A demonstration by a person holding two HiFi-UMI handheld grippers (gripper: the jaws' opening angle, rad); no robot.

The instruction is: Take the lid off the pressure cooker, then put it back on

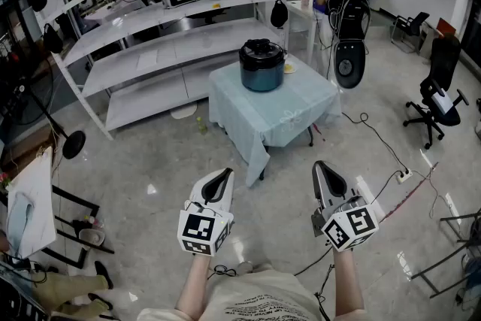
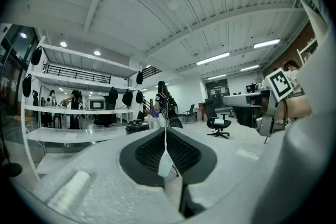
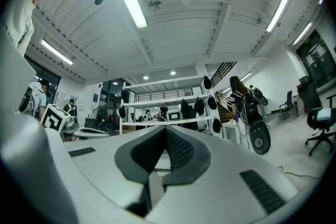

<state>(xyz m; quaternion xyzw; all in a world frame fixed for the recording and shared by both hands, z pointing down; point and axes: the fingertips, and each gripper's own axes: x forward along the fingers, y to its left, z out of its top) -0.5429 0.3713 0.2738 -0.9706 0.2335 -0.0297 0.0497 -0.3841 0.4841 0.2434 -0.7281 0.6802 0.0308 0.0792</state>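
- Pressed fully together, holding nothing: left gripper [image 1: 224, 177] and right gripper [image 1: 321, 168], side by side above the floor [image 1: 150, 184]
- Perhaps a pale sliver between the left one's pads [image 2: 149, 152]
- Well ahead, apart from both: pressure cooker [image 1: 262, 71], lid [image 1: 261, 49] on, atop the cloth-covered table [image 1: 301, 113]

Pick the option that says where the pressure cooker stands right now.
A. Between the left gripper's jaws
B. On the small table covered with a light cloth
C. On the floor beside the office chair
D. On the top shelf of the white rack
B: in the head view the pressure cooker stands on the cloth-covered table, far ahead of the left gripper and the right gripper, both shut and empty.
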